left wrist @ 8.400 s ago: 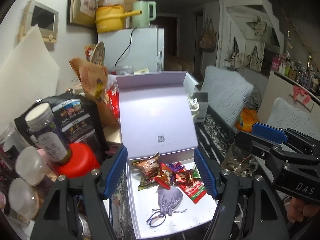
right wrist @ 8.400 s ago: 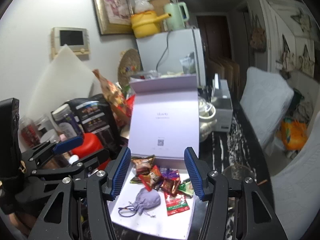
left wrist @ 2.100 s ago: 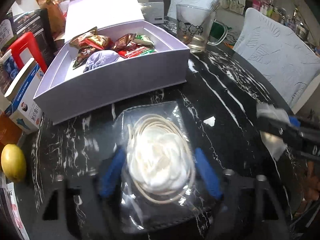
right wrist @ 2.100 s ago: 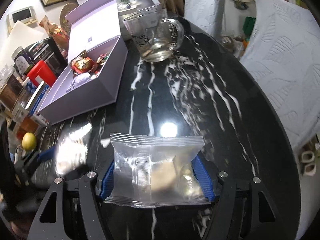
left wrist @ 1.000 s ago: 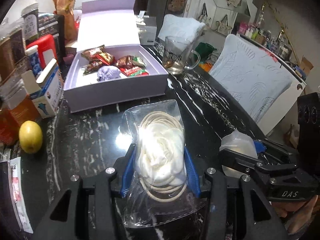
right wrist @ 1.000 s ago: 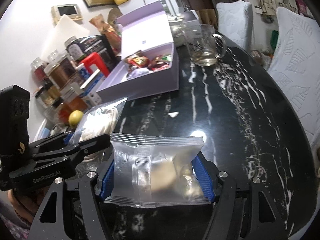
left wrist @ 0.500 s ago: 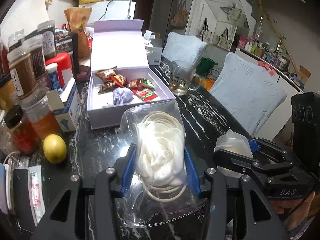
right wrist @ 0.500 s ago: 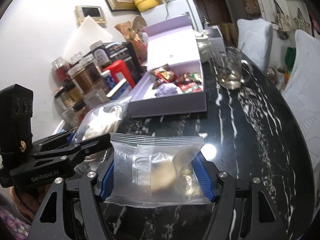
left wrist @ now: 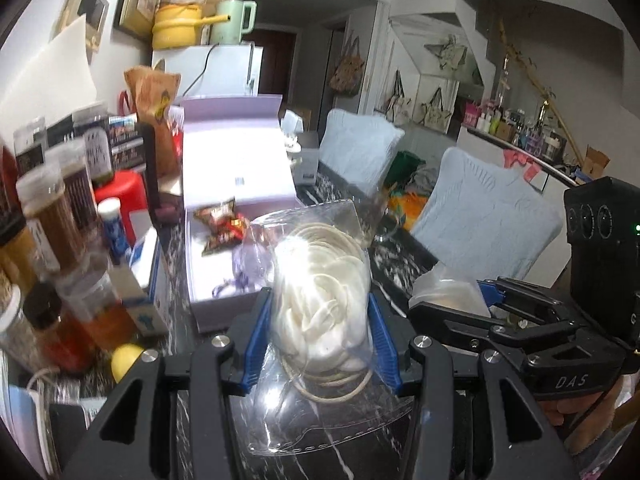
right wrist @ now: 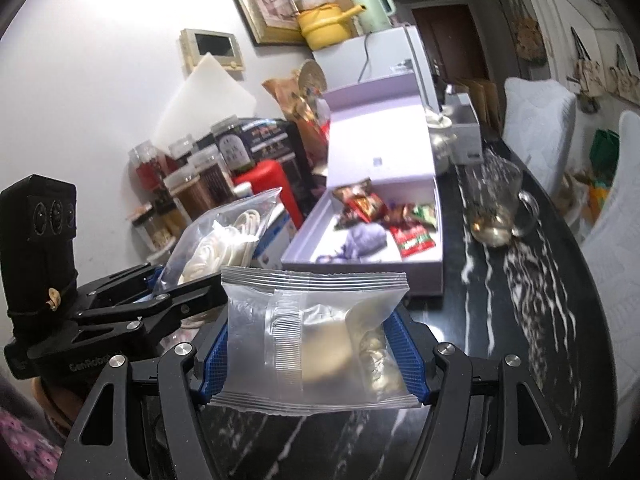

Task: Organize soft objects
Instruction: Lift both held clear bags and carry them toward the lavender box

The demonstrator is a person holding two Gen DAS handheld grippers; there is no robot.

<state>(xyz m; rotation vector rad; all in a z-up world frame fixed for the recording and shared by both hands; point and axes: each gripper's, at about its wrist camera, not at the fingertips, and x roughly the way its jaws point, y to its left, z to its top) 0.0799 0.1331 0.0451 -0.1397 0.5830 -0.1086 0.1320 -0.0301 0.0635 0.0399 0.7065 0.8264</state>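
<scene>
I am in the carrying step: my left gripper (left wrist: 320, 334) is clamped on a clear bag of white cord (left wrist: 320, 300), and my right gripper (right wrist: 314, 344) is clamped on a zip bag (right wrist: 316, 336) with pale contents, both held in the air short of the open lilac box (right wrist: 360, 268). The box already holds a few snack packets (right wrist: 370, 204) and a small purple pouch (right wrist: 366, 240). Next, I judge, I must bring each bag over the box's near wall, lower it onto the bare floor beside the pouch, and only then let go.

Dim, perhaps motion-blurred (fisheye-warped edges)
</scene>
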